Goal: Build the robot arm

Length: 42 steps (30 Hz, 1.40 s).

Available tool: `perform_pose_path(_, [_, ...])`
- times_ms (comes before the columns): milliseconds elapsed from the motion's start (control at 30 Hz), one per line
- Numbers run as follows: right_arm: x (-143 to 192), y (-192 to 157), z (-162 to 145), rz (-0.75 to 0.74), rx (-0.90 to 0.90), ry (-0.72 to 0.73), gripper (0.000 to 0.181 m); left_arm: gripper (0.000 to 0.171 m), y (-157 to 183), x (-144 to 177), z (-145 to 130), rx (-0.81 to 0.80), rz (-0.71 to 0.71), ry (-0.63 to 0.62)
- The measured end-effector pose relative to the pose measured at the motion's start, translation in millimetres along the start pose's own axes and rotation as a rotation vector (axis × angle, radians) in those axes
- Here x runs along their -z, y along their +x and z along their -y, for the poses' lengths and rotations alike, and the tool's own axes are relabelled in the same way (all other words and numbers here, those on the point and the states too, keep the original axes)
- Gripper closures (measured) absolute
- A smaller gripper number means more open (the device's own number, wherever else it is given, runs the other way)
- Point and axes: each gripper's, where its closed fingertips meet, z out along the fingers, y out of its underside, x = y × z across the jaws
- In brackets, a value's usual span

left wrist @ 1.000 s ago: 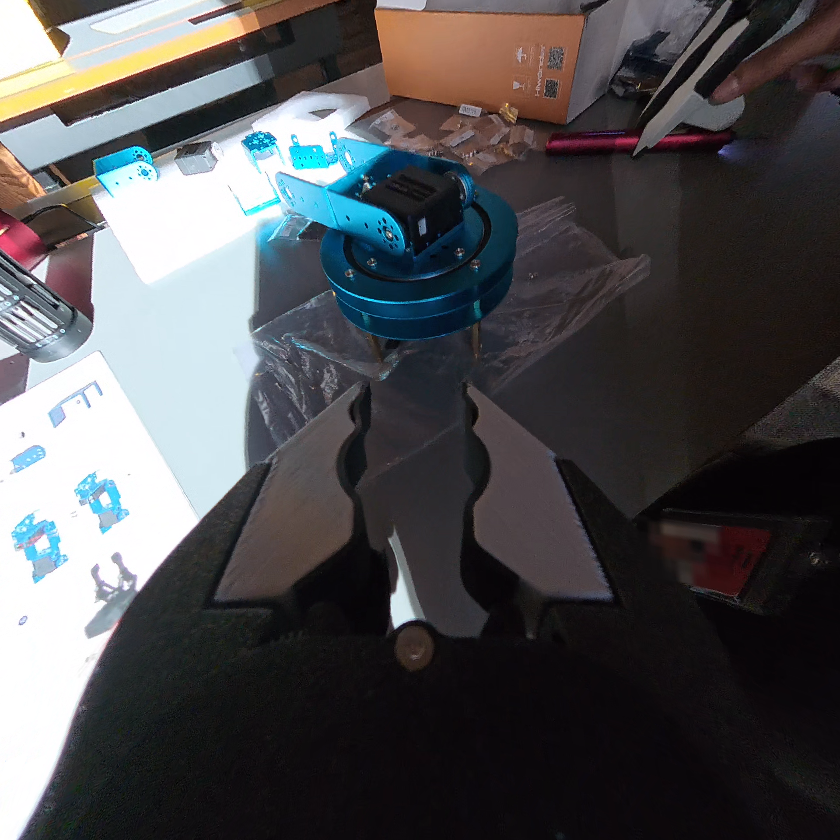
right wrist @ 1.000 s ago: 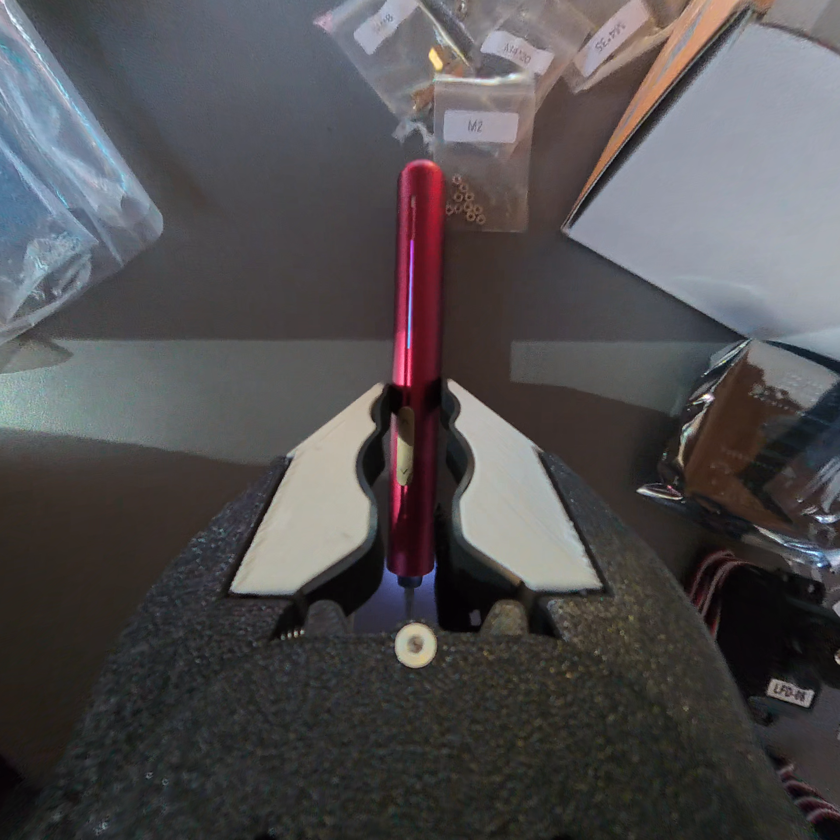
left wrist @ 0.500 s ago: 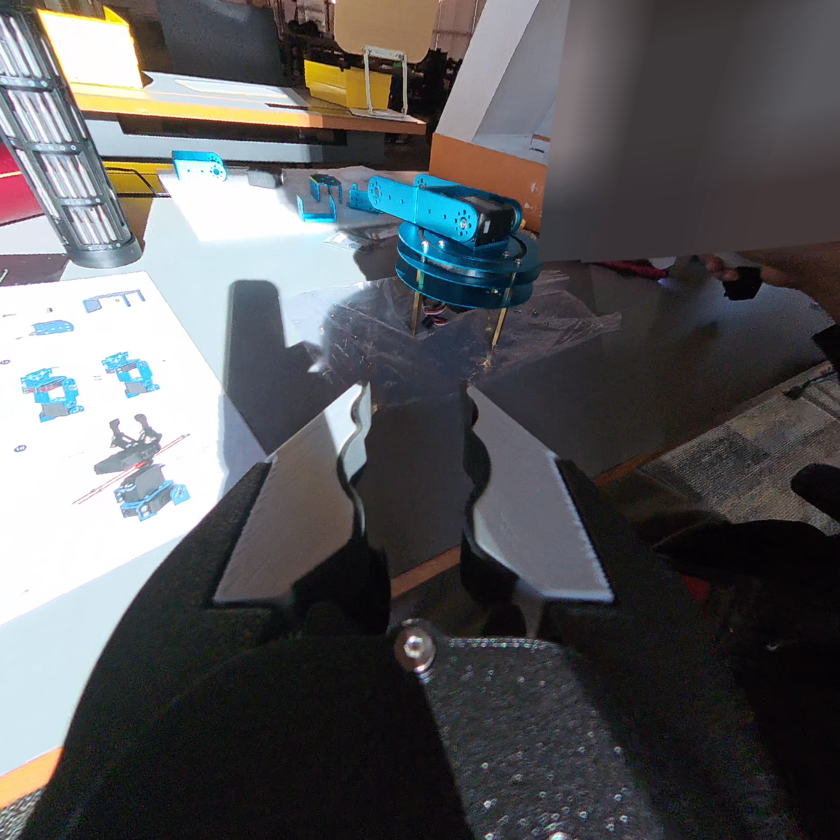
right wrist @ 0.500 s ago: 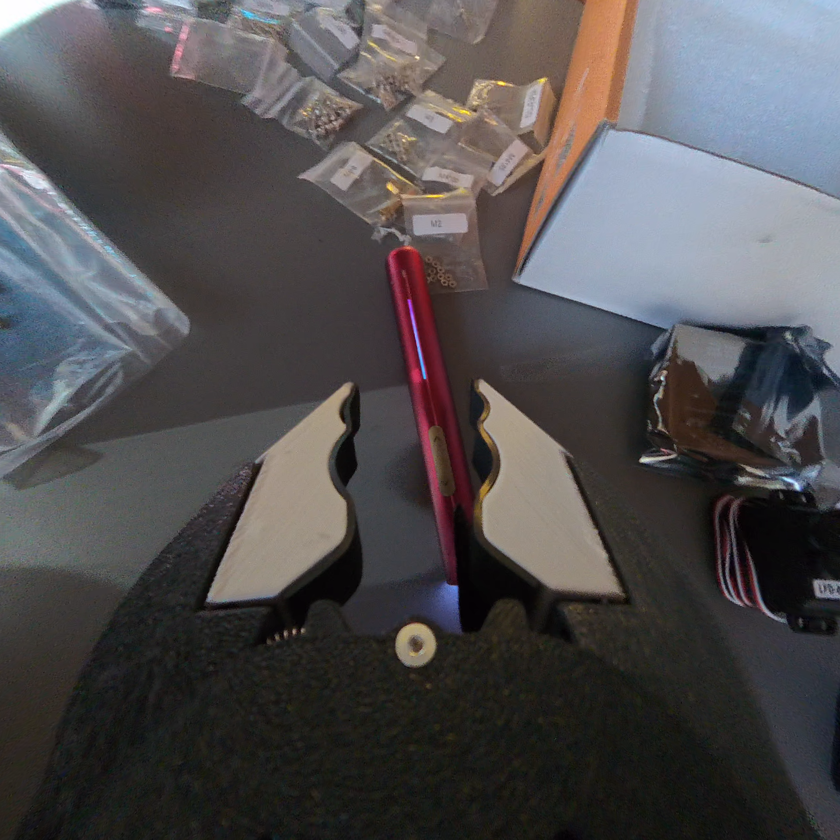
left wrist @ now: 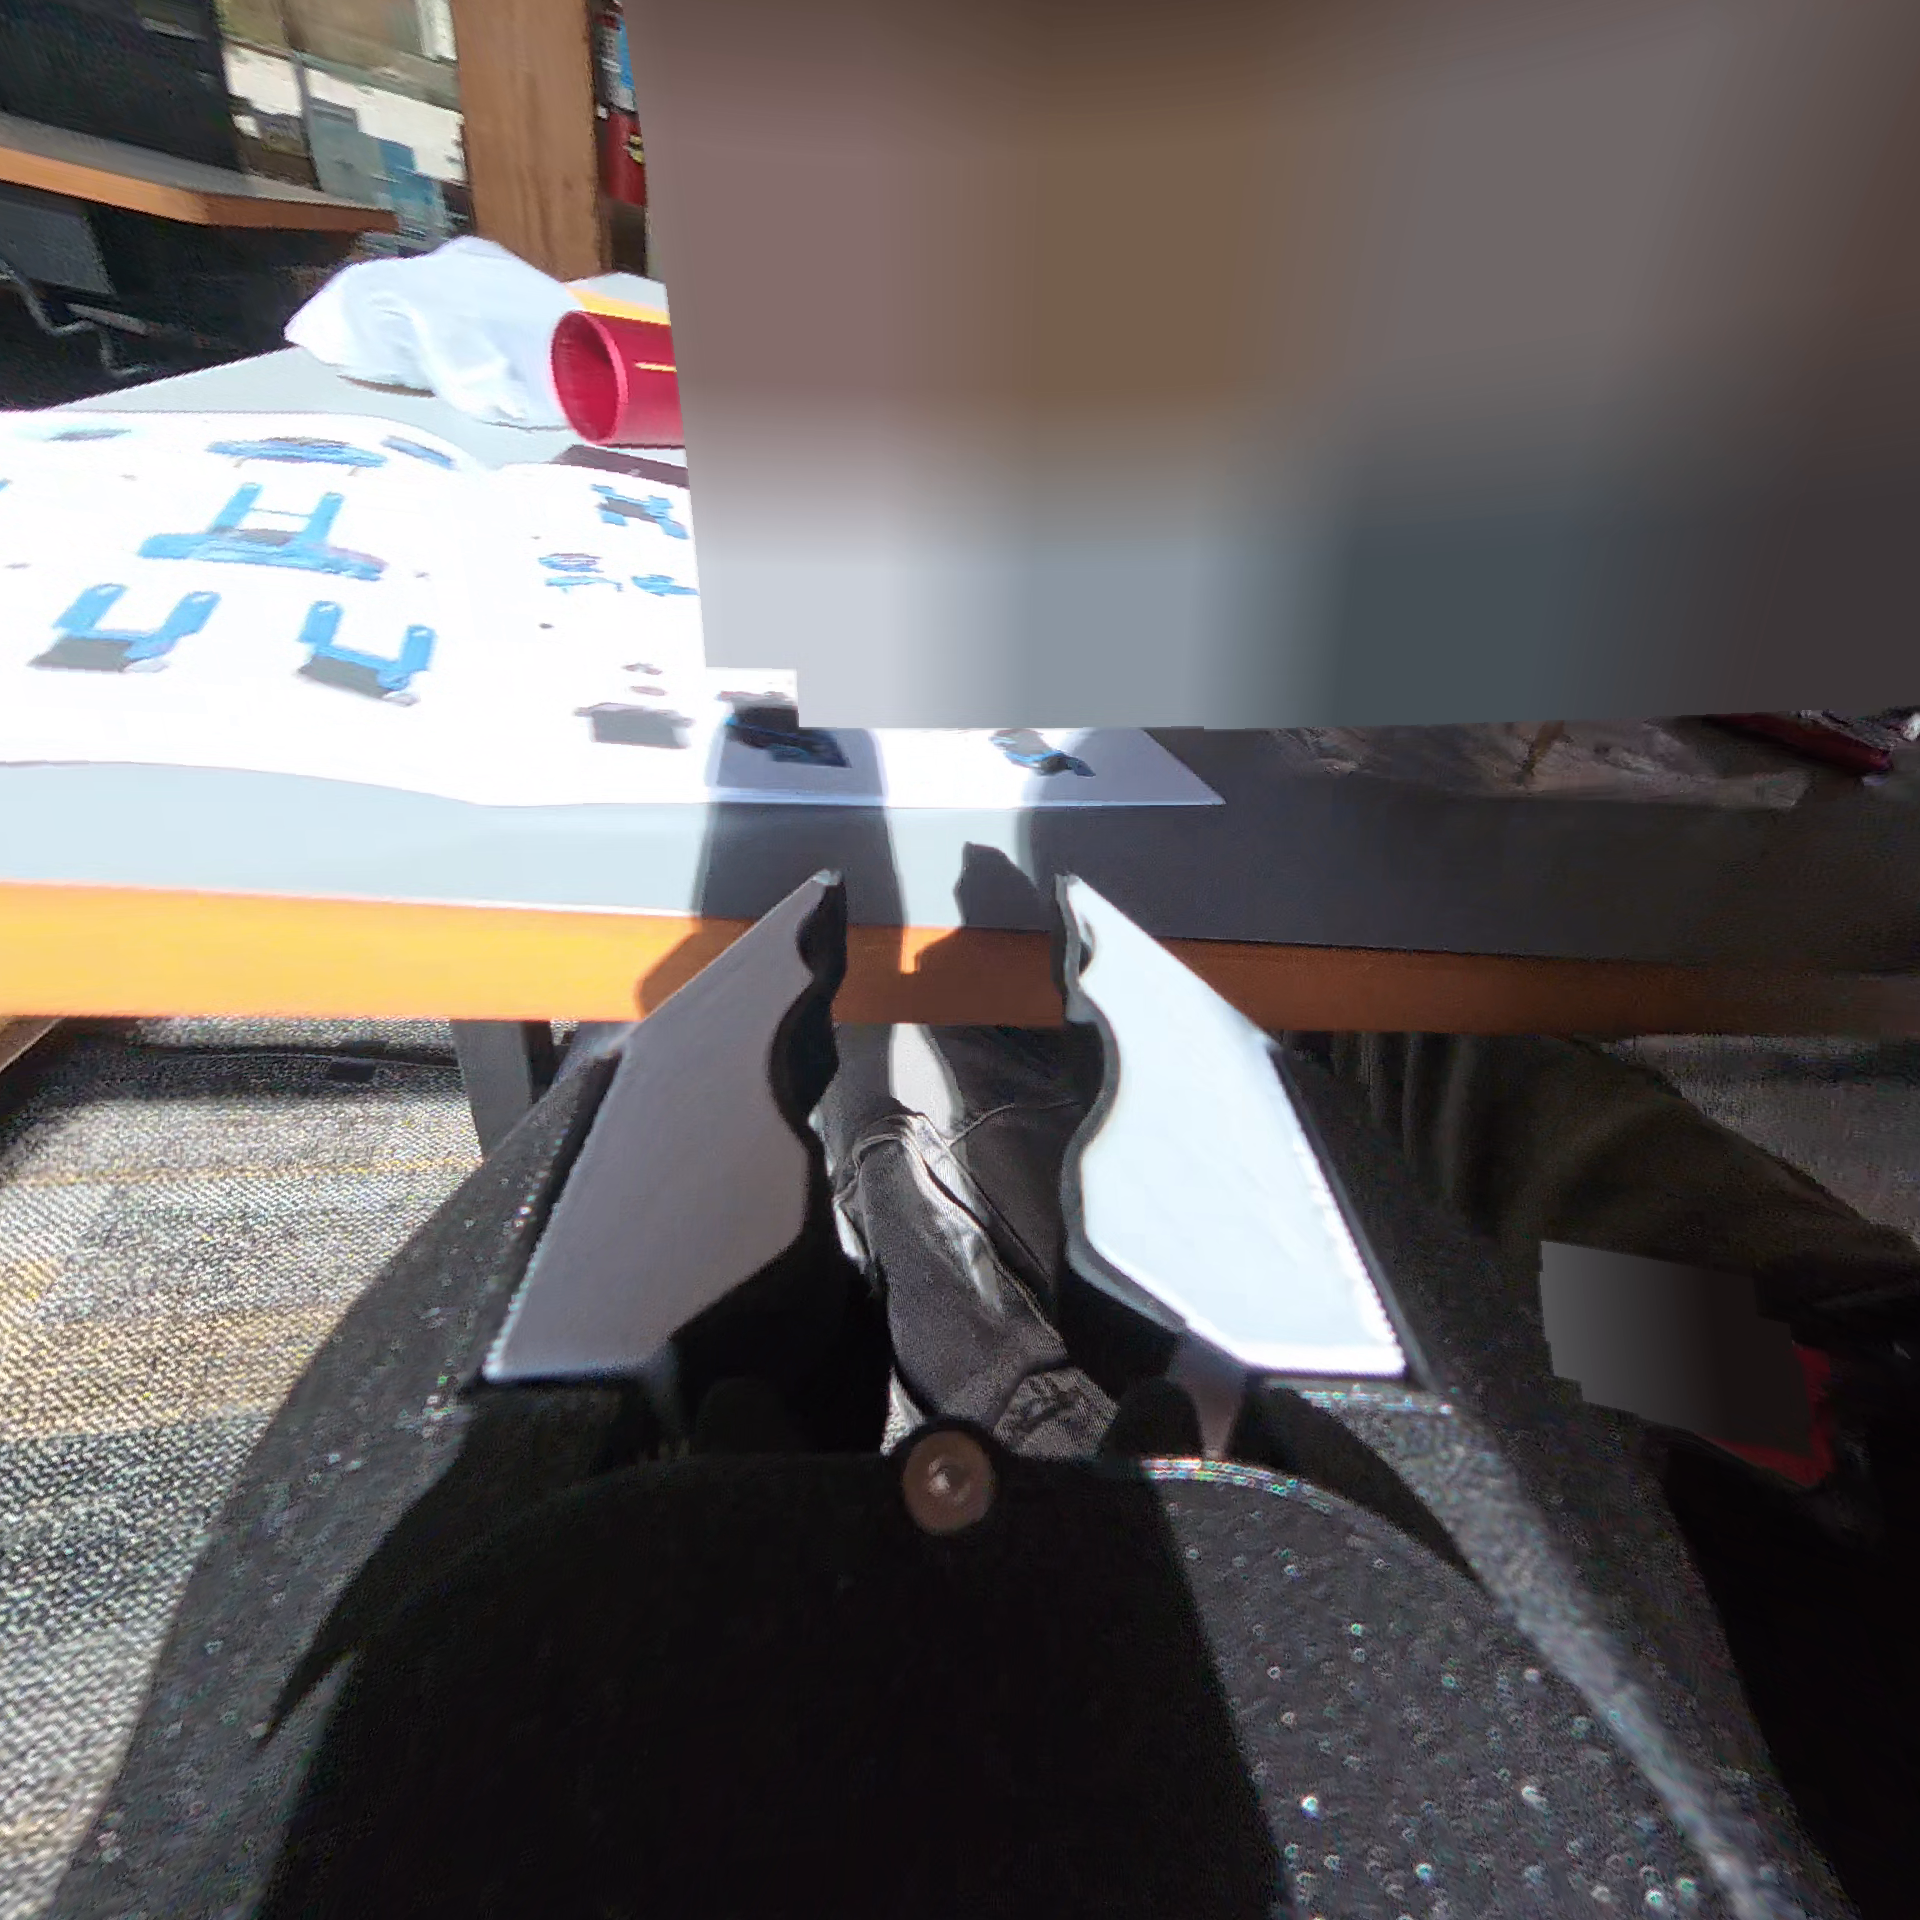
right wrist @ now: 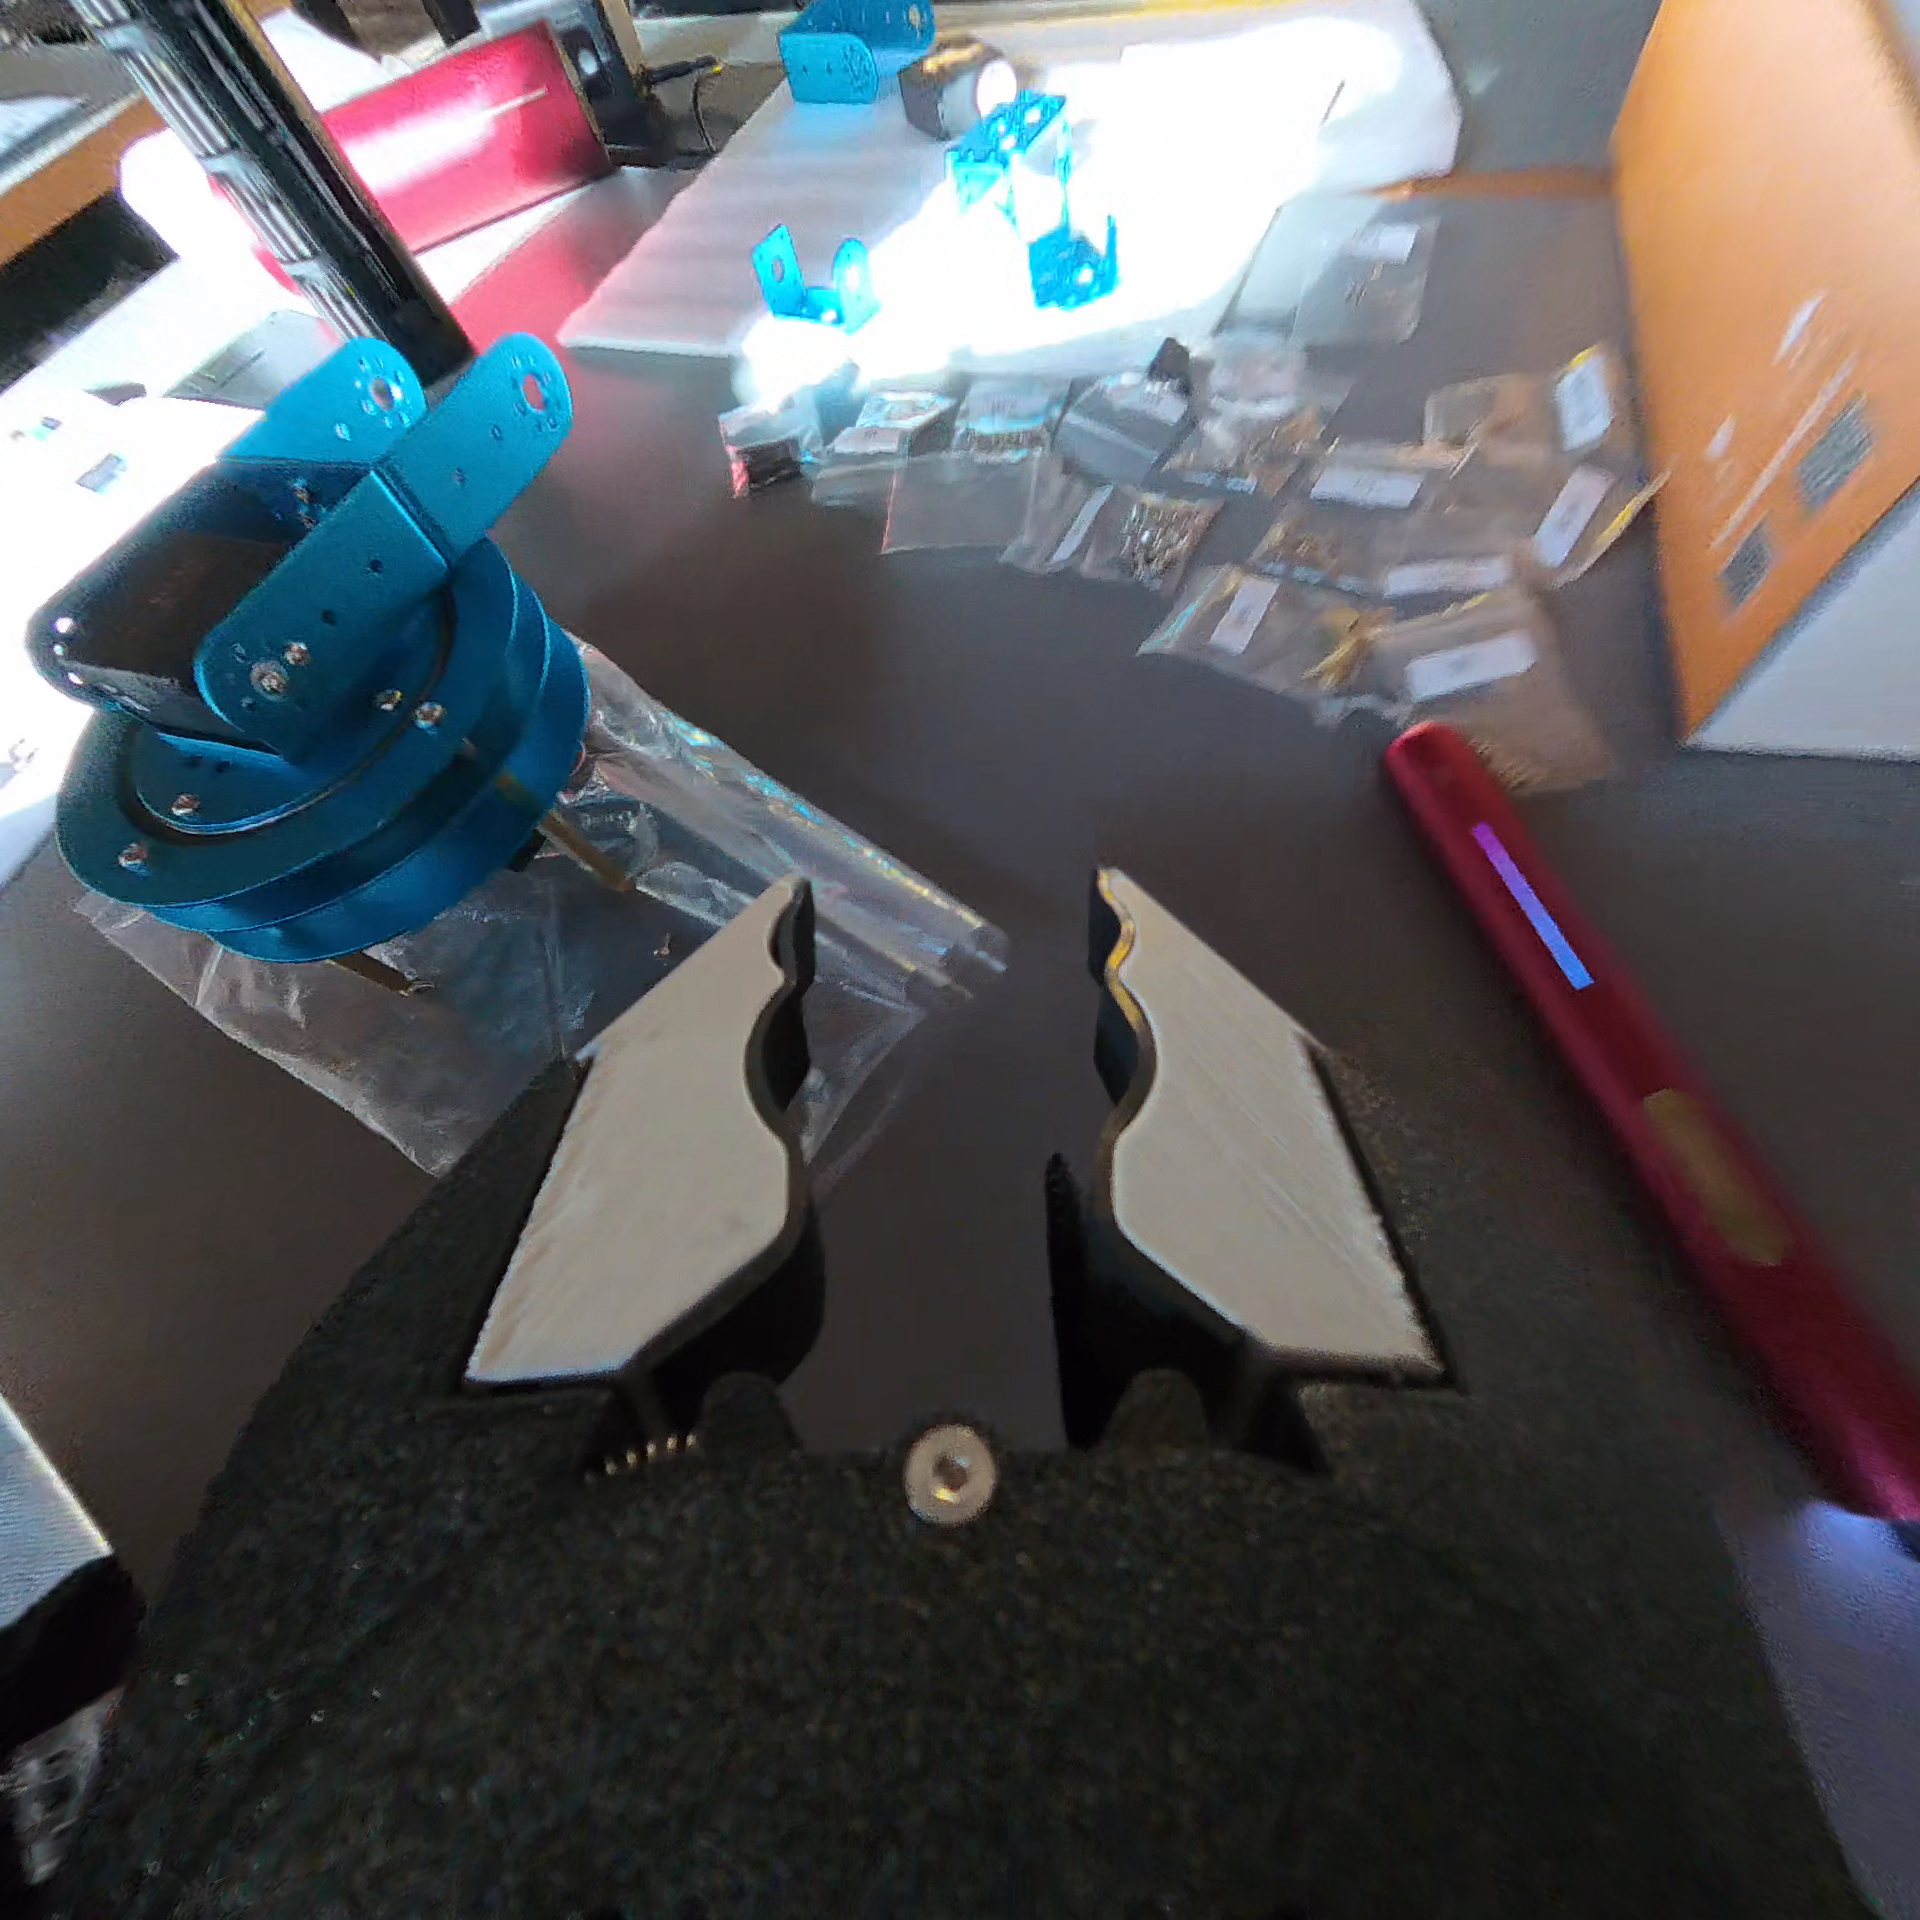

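**Left claw** (left wrist: pixel 945 894): one. Fingers spread, nothing between them. It is held off the desk's (left wrist: pixel 312 956) orange front edge, level with it and apart from it, with carpet floor (left wrist: pixel 208 1195) below. Nearest item: one printed instruction sheet (left wrist: pixel 312 623), laid flat on the desk top. Farther back are one red cylinder (left wrist: pixel 613 379) on its side and one white crumpled cloth or bag (left wrist: pixel 416 312) against it.

**Right claw** (right wrist: pixel 951 904): one. Fingers spread, nothing gripped, held over bare dark desk surface.

- Red pen-shaped tool (right wrist: pixel 1621 1070): one, lying on the desk to the right of the claw, near but not touched.
- Blue round assembly (right wrist: pixel 312 707): one, standing on thin legs to the left, well apart from the claw.
- Clear plastic bag (right wrist: pixel 727 935): one, spread under the assembly, its corner reaching beneath the left finger.
- Small hardware bags (right wrist: pixel 1247 520): many, in a loose cluster; too blurred for a count.
- Loose blue brackets (right wrist: pixel 821 281): at least three, far back in bright light.
- Orange box (right wrist: pixel 1766 364): one, at the right edge.
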Motion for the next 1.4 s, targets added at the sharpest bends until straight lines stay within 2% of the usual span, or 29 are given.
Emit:
perform_pose_path(100, [-6.8,-15.0,-3.4,0.041,-0.015,0.030,0.132,0.132,-38.6,21.8,1.2,0.133,0.048,0.100])
perform_pose_path(233, [4.1,-58.6,51.3,0.111,0.099,0.149,0.137,0.132,-73.7,51.4,3.2,0.241,0.096,0.196])
perform_pose_path(333, [-3.6,-115.8,68.8,0.166,0.345,0.013,0.132,0.131,-93.1,61.5,0.0,0.235,0.181,0.213])
perform_pose_path(433, [-22.1,-175.4,48.7,0.238,0.646,-0.184,0.130,0.131,-105.1,60.7,-8.4,0.226,0.234,0.201])
perform_pose_path(533, [-42.4,-198.6,38.3,0.202,0.902,-0.254,0.140,0.131,-110.6,56.0,-14.5,0.245,0.237,0.190])
perform_pose_path(633, [-53.9,-202.2,32.2,0.164,1.026,-0.275,0.148,0.131,-114.7,51.4,-14.2,0.250,0.239,0.194])
perform_pose_path(800, [-51.2,-197.0,31.1,0.139,1.029,-0.282,0.154,0.131,-112.9,41.9,-15.6,0.284,0.195,0.194])
perform_pose_path(1067, [-54.1,-193.3,33.4,0.088,1.063,-0.281,0.160,0.131,-103.6,37.1,-17.1,0.238,0.191,0.173])
perform_pose_path(1400, [-56.2,-191.5,33.8,0.086,1.033,-0.296,0.159,0.131,-96.0,30.4,-19.1,0.206,0.181,0.142])
